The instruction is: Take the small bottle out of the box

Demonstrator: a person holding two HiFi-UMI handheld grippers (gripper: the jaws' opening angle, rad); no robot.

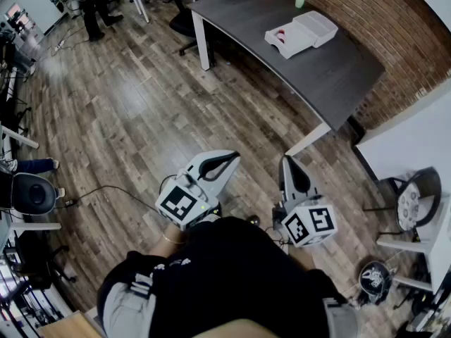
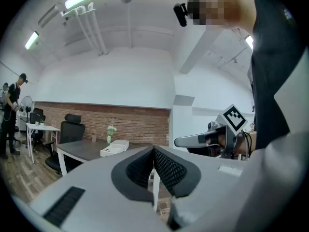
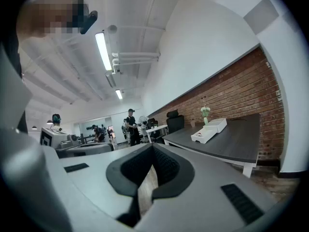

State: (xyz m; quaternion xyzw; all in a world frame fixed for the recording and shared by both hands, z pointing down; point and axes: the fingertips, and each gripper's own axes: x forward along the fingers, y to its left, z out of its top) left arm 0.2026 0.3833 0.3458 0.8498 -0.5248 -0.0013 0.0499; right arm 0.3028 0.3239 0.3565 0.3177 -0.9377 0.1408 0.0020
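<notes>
**Both grippers shut and empty, well away from the box on the table**

In the head view, a person stands on a brown wooden plank floor. They hold the two grippers close to the body at the lower centre of the frame. The left gripper has its black ribbed pads pressed together with nothing between them. The right gripper is likewise closed on nothing.

At the upper right of the head view, a dark grey rectangular table stands against a red brick wall. On it lies a flat white cardboard box, open, with its lid just beside it. A reddish patch in the tray may be the small bottle, but it is too small to tell. Both grippers are well apart from the box.

A bottle that fits so shallow a tray is probably light and rigid. Its smooth, rounded side could slip or roll between the pads. The surest hold is likely across the middle of its body, with the jaws opened first. The light box may lift with it, so the other gripper may have to steady the tray.
</notes>
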